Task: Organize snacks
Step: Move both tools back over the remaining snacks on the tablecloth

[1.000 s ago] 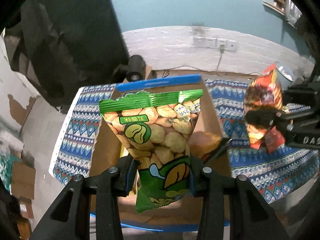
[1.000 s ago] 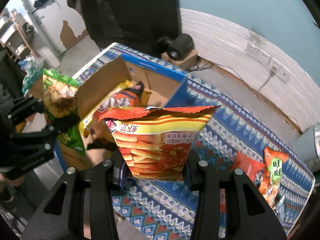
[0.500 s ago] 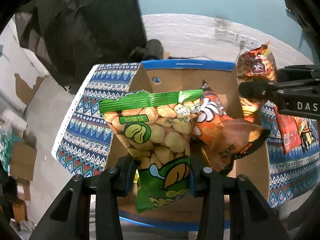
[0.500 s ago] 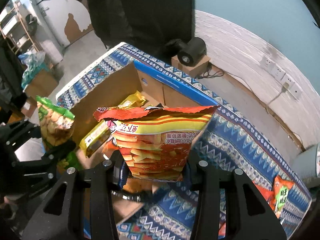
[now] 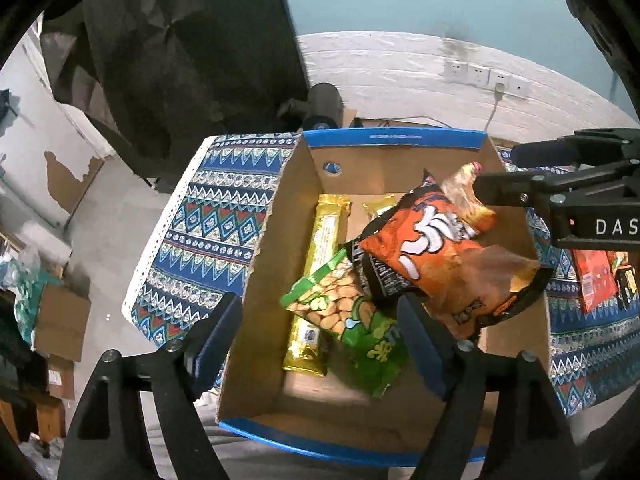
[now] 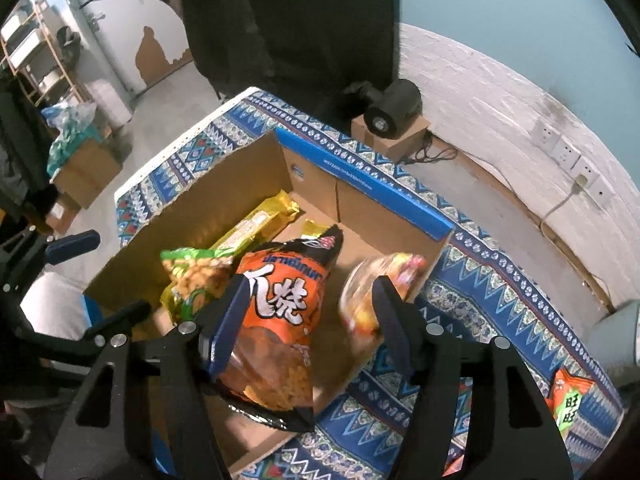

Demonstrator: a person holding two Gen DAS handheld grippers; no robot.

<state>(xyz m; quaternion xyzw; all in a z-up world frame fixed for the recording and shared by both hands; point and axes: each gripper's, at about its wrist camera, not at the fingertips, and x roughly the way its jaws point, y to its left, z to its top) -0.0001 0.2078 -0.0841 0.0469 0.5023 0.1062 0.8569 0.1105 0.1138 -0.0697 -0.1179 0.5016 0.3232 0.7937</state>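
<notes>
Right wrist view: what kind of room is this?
Probably a makeshift workroom or storage space, not a kitchen: peeling wall, shelving rack, cardboard cartons on the concrete floor, and a snack box on a patterned tablecloth.

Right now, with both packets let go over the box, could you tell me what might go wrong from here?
1. The blurred red-yellow packet is near the cardboard box right wall; it might tip out onto the patterned cloth.
2. The orange packet leans high across the pile with its black lower edge reaching the box's near rim; it could slide out.
3. The green peanut packet lies just ahead of the open left hand-held gripper, whose fingers could snag it.
</notes>
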